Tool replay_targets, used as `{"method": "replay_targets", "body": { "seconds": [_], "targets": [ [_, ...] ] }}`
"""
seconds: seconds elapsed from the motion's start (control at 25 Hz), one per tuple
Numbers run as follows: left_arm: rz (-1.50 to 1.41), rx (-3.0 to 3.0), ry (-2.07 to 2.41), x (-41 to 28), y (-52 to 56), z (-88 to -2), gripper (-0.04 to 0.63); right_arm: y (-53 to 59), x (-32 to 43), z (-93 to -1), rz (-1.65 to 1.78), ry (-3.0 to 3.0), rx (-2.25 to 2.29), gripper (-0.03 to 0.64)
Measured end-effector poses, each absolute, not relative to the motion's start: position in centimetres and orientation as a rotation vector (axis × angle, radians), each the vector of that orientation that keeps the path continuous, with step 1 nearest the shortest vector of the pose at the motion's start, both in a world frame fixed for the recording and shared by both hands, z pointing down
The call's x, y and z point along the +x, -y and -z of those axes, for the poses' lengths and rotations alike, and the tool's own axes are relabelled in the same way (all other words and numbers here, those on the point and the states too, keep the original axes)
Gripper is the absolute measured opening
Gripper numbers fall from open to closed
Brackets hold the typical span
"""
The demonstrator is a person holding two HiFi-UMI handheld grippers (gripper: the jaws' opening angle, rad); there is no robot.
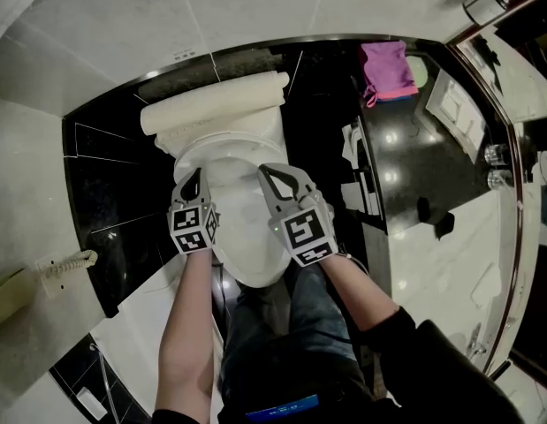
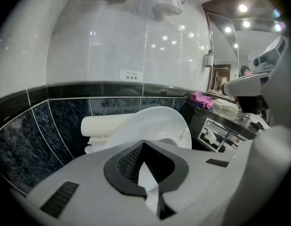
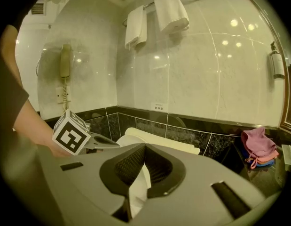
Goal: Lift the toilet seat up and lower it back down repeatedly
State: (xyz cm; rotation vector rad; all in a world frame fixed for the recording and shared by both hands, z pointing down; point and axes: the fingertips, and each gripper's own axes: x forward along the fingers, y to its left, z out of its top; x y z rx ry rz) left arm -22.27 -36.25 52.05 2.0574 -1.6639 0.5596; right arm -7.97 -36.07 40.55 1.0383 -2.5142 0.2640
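Toilet seat (image 1: pixel 245 237), held from both sides.
My left gripper (image 1: pixel 196 178) and right gripper (image 1: pixel 267 171) clench their jaws on its side edges, probably to lift it evenly.

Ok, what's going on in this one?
A person standing over a toilet holds a gripper in each hand. The left gripper and the right gripper are each closed on a side edge of the white toilet seat, one on either side. The seat appears tilted partway up, its underside facing the person, with the cistern behind it. A pink cloth lies on the dark counter beside the toilet.
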Motion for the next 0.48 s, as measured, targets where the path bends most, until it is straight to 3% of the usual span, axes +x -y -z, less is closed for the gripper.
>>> {"method": "replay_targets", "body": {
  "seconds": [0.48],
  "targets": [
    [-0.437, 2.269, 1.584, -22.8, 25.7, -38.7, -0.014, 27.0, -8.9, -32.6, -0.206, 2.451, 1.201, 0.017]
  ]
}}
